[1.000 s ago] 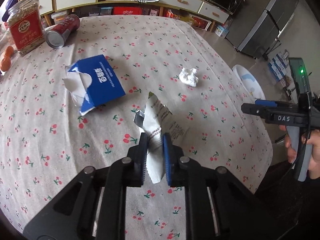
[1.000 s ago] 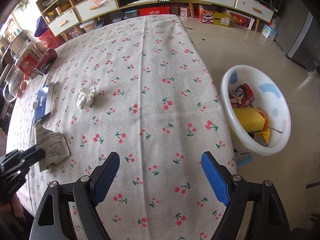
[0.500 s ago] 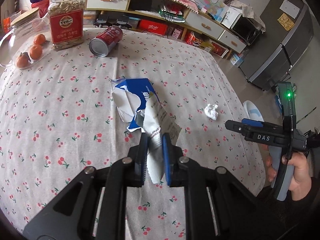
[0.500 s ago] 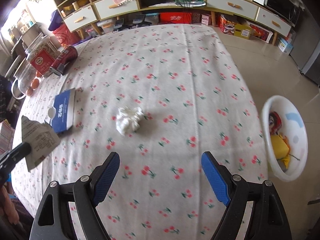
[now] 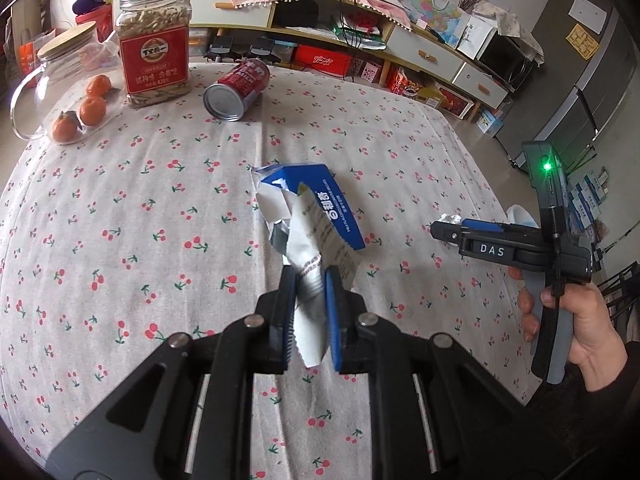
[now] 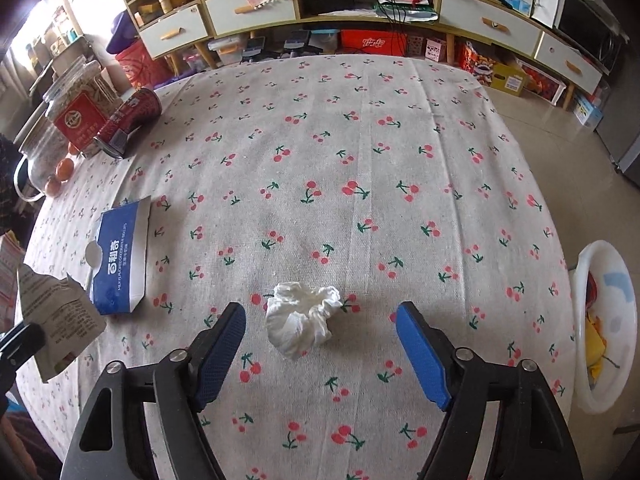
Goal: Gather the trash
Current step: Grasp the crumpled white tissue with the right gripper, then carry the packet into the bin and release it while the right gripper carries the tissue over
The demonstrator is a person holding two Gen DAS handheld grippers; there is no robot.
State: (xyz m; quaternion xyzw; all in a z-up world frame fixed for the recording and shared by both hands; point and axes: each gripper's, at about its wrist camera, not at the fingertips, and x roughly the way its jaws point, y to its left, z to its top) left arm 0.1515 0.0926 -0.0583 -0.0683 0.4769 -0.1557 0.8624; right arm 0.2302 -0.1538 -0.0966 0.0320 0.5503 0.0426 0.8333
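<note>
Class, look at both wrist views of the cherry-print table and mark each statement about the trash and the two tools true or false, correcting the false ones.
1. The left tool is shut on a torn wrapper. True.
2. The crumpled tissue is clamped in the right tool. False: its jaws are closing, but the pads stand clear on either side of it.
3. The red can stands upright. False: it lies on its side.
4. The white basin already holds trash. True.
5. The blue carton lies in the basin. False: it lies on the tablecloth.
</note>
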